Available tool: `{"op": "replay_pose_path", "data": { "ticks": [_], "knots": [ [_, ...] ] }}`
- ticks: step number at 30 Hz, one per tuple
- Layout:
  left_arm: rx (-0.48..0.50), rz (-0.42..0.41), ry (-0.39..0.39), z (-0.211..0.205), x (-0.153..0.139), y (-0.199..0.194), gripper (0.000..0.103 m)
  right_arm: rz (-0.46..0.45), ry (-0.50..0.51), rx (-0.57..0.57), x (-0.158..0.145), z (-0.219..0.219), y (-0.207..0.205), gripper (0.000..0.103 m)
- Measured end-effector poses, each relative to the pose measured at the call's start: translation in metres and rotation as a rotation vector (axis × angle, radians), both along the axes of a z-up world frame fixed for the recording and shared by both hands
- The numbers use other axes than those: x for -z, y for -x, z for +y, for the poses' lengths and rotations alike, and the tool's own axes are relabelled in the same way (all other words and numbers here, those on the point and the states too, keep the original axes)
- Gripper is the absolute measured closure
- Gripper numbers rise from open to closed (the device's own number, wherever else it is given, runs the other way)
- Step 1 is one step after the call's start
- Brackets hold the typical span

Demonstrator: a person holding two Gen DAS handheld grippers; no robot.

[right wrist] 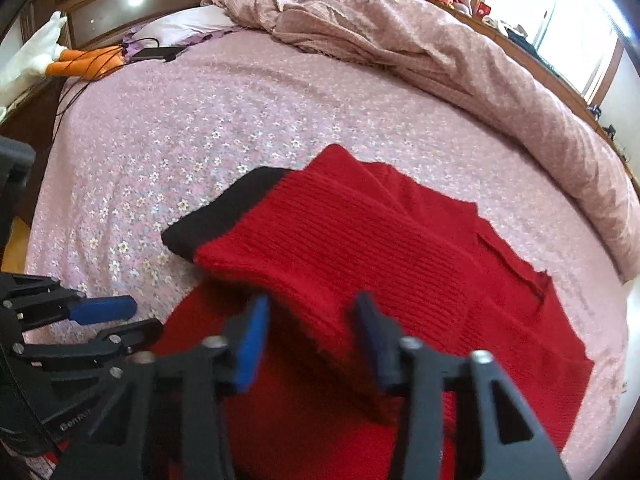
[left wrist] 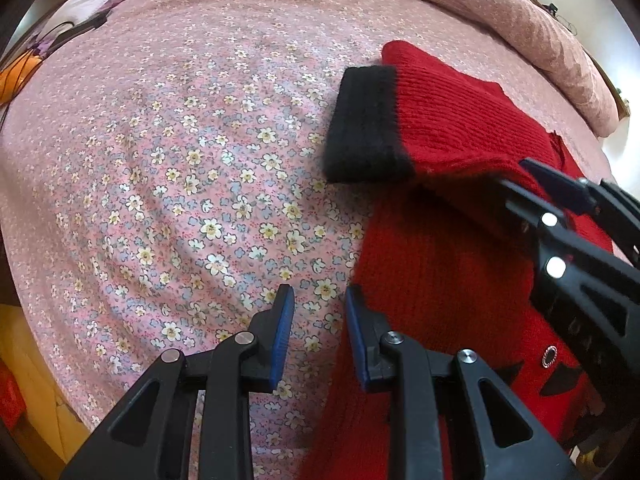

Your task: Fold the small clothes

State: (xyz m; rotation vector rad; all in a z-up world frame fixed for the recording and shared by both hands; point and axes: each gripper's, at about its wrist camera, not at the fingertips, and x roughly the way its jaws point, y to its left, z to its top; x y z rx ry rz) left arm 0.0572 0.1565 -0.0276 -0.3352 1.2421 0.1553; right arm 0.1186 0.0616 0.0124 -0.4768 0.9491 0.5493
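A red knit sweater point(right wrist: 400, 264) with a black cuff point(right wrist: 228, 212) lies on the floral bed sheet; one sleeve is folded across the body. It also shows in the left wrist view point(left wrist: 448, 272), with the cuff point(left wrist: 364, 128) pointing left. My left gripper point(left wrist: 320, 304) is open and empty, over the sweater's left edge. My right gripper point(right wrist: 310, 320) is open, its fingers spread just above the folded sleeve, touching nothing that I can see. It appears at the right in the left wrist view point(left wrist: 556, 196).
A rumpled pink duvet point(right wrist: 440, 52) runs along the far and right side of the bed. A phone with cables point(right wrist: 154, 54), an orange and white soft toy point(right wrist: 76, 62) and a pillow lie near the headboard. The pink floral sheet point(left wrist: 180, 168) stretches left of the sweater.
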Motion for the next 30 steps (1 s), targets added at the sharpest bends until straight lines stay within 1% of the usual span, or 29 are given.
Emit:
{"op": "replay_pose_path", "data": {
  "ticks": [2,3,8,10,11,13,14,16,20,25,27,30],
  "knots": [
    [-0.009,-0.002,-0.002,0.0,0.0,0.001,0.084,-0.004,-0.024,0.008,-0.003,-0.002,-0.001,0.088],
    [-0.009,-0.004,-0.005,0.0,-0.001,0.001,0.084,-0.009,-0.036,0.015,-0.006,-0.004,-0.001,0.09],
    [-0.018,-0.008,-0.024,-0.003,-0.002,0.004,0.084,-0.057,-0.152,0.111,-0.037,-0.032,-0.001,0.092],
    [-0.021,-0.008,-0.032,-0.004,-0.003,0.007,0.084,-0.084,-0.175,0.149,-0.048,-0.047,0.001,0.092],
    [-0.021,-0.007,-0.034,-0.005,-0.003,0.007,0.084,-0.103,-0.191,0.184,-0.055,-0.059,0.002,0.092],
    [-0.021,-0.007,-0.036,-0.007,-0.004,0.009,0.084,-0.115,-0.222,0.237,-0.063,-0.077,0.003,0.092],
    [-0.022,-0.009,-0.035,-0.008,-0.005,0.011,0.084,-0.118,-0.249,0.282,-0.066,-0.091,0.005,0.092],
    [-0.023,-0.014,-0.03,-0.009,-0.007,0.013,0.084,-0.123,-0.278,0.35,-0.068,-0.112,0.005,0.092],
    [-0.02,-0.028,-0.031,-0.008,-0.015,0.017,0.084,-0.096,-0.309,0.458,-0.059,-0.15,0.001,0.092],
    [-0.001,-0.052,-0.04,-0.012,-0.031,0.017,0.084,0.0,-0.334,0.605,-0.031,-0.192,-0.004,0.09],
    [0.008,-0.059,-0.043,-0.017,-0.037,0.016,0.084,0.036,-0.35,0.654,-0.019,-0.207,-0.004,0.081],
    [0.027,-0.067,-0.047,-0.022,-0.044,0.015,0.084,0.063,-0.348,0.687,-0.007,-0.22,0.0,0.074]
  ]
}}
